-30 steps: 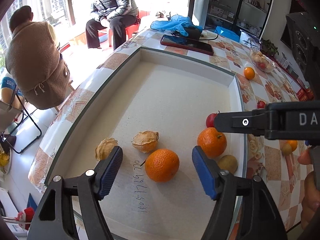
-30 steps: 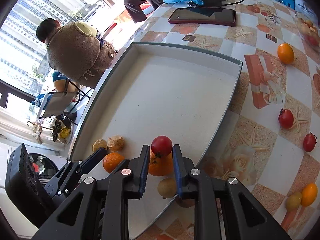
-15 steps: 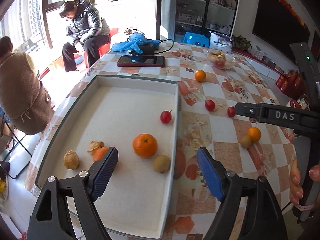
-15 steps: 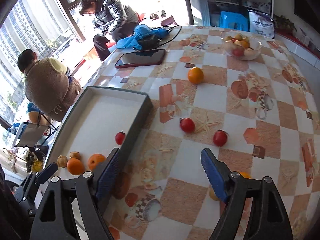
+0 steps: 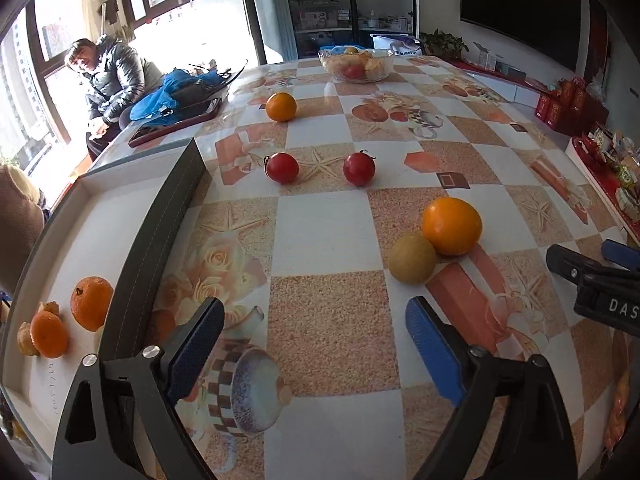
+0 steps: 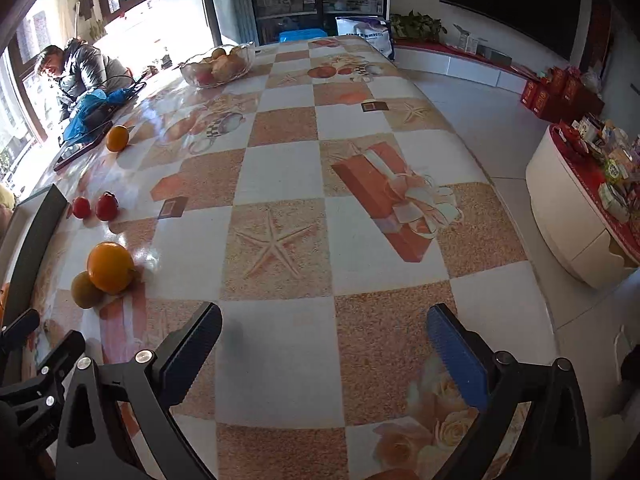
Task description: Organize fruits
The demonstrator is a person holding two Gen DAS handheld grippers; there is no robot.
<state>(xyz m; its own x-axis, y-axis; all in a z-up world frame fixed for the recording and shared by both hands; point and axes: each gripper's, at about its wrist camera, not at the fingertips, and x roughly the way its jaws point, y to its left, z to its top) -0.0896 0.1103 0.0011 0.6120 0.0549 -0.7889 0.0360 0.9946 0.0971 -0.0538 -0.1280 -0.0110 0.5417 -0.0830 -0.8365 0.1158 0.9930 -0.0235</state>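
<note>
Opening wide, both: left gripper point(image 5: 314, 340) and right gripper point(image 6: 324, 344) empty, nothing between the jaws, hovering over the table point(image 6: 280, 168). Nearest loose fruit: orange point(image 5: 452, 226) touching a yellowish-brown fruit point(image 5: 413, 258), right of the left gripper. Two tomatoes point(image 5: 282, 168) farther off. Tray point(image 5: 160, 216) at left holds tangerines point(image 5: 91, 303). Best to straddle the orange alone, clear of its neighbour, before closing.

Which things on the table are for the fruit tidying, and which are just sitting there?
For the job: white tray, two oranges in the tray, loose orange, brownish fruit, two red fruits, far orange.

Just lying about: phone, blue cloth, glass fruit bowl.
</note>
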